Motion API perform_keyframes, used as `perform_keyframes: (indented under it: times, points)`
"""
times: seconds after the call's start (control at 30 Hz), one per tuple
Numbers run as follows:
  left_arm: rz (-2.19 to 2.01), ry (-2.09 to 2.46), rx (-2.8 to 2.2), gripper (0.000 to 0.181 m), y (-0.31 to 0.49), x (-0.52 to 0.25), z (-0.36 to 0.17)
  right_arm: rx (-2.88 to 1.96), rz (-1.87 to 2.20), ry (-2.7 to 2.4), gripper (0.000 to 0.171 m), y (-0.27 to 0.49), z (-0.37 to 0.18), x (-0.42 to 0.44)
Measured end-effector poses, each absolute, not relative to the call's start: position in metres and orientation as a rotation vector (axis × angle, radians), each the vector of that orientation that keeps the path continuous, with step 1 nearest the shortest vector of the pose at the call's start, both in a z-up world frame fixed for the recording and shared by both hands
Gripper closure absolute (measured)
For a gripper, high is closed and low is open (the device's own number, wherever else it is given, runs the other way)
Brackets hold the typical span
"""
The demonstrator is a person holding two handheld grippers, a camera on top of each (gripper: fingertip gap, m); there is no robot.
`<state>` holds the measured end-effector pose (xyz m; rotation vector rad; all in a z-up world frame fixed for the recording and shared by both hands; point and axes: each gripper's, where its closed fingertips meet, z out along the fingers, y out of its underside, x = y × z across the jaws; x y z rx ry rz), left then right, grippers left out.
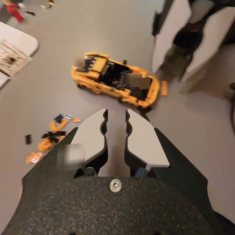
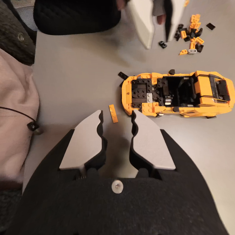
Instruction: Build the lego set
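Left gripper (image 1: 116, 111): jaws apart, nothing between them, hovering over the grey table (image 1: 114, 31). Right gripper (image 2: 116, 112): jaws spread wider, also empty.

Orange lego car (image 2: 178, 94) sits on the table, partly built: roof off, black cockpit and studded black front section exposed, one grey plate among the black studs. In the right wrist view the car lies just beyond and to the right of the right gripper's tips; the right fingertip (image 2: 135, 113) overlaps the car's front corner in the picture, contact can't be confirmed.

Loose orange plate (image 2: 113, 113), long and narrow, lies flat on the table just off the car's nose, in line with the gap between the right gripper's tips, not pinched. Small black piece (image 2: 122, 75) lies by the nose's other corner.

Pile of loose orange and black pieces (image 2: 192, 34) sits well apart from the car, near the left gripper's white fingers (image 2: 143, 21).

Left wrist view is motion-blurred. An instruction booklet (image 1: 11, 58) lies at the left edge, red pieces (image 1: 15, 11) at the top left.
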<state>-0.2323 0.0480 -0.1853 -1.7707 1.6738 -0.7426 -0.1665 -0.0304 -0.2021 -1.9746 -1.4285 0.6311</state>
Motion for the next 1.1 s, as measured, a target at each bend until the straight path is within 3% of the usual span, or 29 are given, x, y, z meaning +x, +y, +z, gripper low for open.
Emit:
perform_keyframes:
  times: [0.03,0.27,0.5,0.87,1.03,1.1]
  points:
    - [-0.782,1.701,-1.772,0.156,0.034,-0.232,-0.189,-1.975,0.631,-1.426,0.131,-0.029,-0.203,-0.166]
    - [-0.757,1.843,-1.718,0.16,0.01,-0.214,-0.208,-1.955,0.614,-1.455,0.146,-0.022,-0.206,-0.19]
    - [-0.645,1.71,-1.767,0.156,0.048,-0.226,-0.203,-1.924,0.654,-1.352,0.137,0.001,-0.203,-0.21]
    - [-0.545,1.859,-1.9,0.154,-0.006,-0.236,-0.226,-1.927,0.542,-1.298,0.141,0.01,-0.195,-0.175]
    - [-0.584,1.897,-1.851,0.173,-0.013,-0.229,-0.228,-1.938,0.536,-1.307,0.141,0.009,-0.196,-0.163]
    - [-0.595,1.93,-1.802,0.174,-0.014,-0.228,-0.228,-1.937,0.596,-1.403,0.143,-0.007,-0.2,-0.163]
